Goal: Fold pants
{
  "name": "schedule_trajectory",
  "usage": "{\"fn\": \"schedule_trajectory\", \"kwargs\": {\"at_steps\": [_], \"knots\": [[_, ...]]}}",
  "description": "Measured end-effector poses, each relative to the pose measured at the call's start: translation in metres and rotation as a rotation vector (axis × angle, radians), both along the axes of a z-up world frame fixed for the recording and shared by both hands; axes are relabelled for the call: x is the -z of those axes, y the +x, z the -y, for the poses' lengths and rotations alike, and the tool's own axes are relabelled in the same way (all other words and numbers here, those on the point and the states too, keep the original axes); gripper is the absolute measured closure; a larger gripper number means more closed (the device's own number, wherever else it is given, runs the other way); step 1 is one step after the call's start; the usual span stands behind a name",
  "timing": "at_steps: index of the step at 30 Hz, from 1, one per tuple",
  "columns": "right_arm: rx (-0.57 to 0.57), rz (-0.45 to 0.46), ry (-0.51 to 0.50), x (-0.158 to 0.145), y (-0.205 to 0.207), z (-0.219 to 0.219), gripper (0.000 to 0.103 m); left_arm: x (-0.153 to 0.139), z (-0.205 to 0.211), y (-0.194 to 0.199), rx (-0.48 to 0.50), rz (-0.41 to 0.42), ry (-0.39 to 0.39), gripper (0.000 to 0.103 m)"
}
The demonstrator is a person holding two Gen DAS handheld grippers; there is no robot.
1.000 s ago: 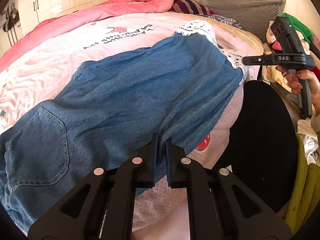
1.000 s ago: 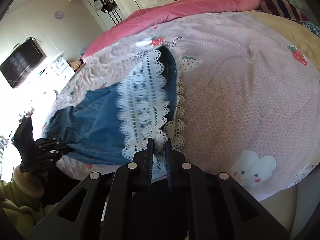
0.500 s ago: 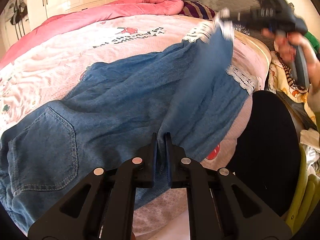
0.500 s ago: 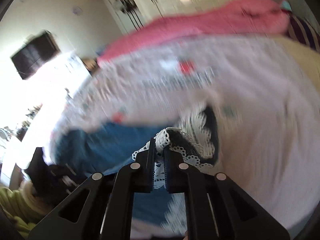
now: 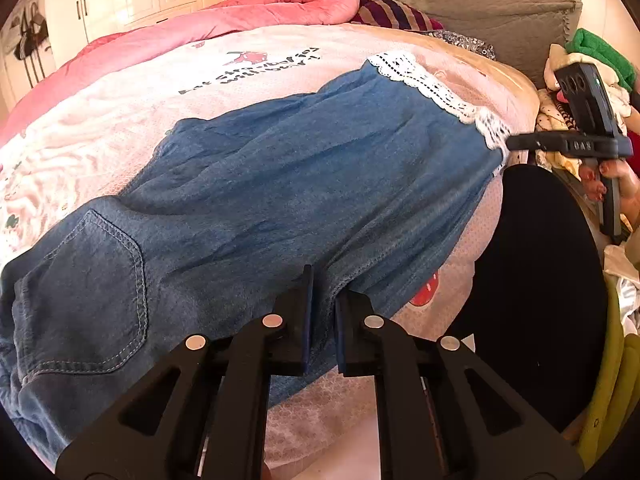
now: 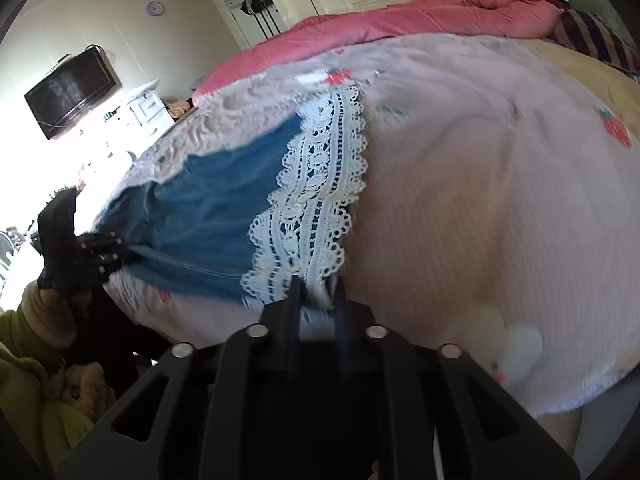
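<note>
Two risks: the left gripper (image 5: 322,312), pinching the blue denim lace-hemmed pants (image 5: 280,184) low in frame, could drag them; the right gripper (image 6: 316,300), jaws just opening off the white lace hem (image 6: 316,196), lets it shift.

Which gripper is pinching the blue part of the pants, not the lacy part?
The left gripper. Its fingers are shut on the plain blue denim of the pants, while the right gripper sits at the white lace hem.

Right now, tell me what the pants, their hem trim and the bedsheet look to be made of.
Pants: thin, matte blue denim-like cloth, judging by the contrast-stitched back pocket and soft creases. Hem trim: white openwork lace, probably cotton, with scalloped edges and holes showing dark through. Bedsheet: soft pink woven fabric with a fine textured weave and printed strawberries; fibre unclear.
</note>
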State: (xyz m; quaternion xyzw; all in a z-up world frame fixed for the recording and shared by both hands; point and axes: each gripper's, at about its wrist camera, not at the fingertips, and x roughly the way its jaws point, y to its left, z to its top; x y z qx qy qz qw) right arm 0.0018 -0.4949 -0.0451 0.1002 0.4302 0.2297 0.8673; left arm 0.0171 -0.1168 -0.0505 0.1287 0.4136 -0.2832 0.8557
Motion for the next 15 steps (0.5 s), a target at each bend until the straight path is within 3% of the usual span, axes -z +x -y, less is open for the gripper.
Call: {"fn": "schedule_trajectory", "kwargs": {"at_steps": [6, 10, 11, 15], "knots": [[0.045, -0.003, 0.002, -0.011, -0.008, 0.012, 0.073, -0.002, 0.001, -0.006, 0.012, -0.002, 0.007, 0.099], [0.055, 0.066, 0.018, -0.039, -0.003, 0.009, 0.056, -0.002, 0.002, -0.01, 0.015, 0.0, 0.012, 0.099], [0.038, 0.081, 0.028, -0.046, 0.002, 0.002, 0.049, -0.002, 0.002, -0.011, 0.019, -0.002, 0.01, 0.099], [-0.056, 0.059, 0.027, -0.048, 0.028, -0.033, 0.043, 0.001, 0.002, -0.017, 0.036, -0.012, 0.015, 0.097]]}}
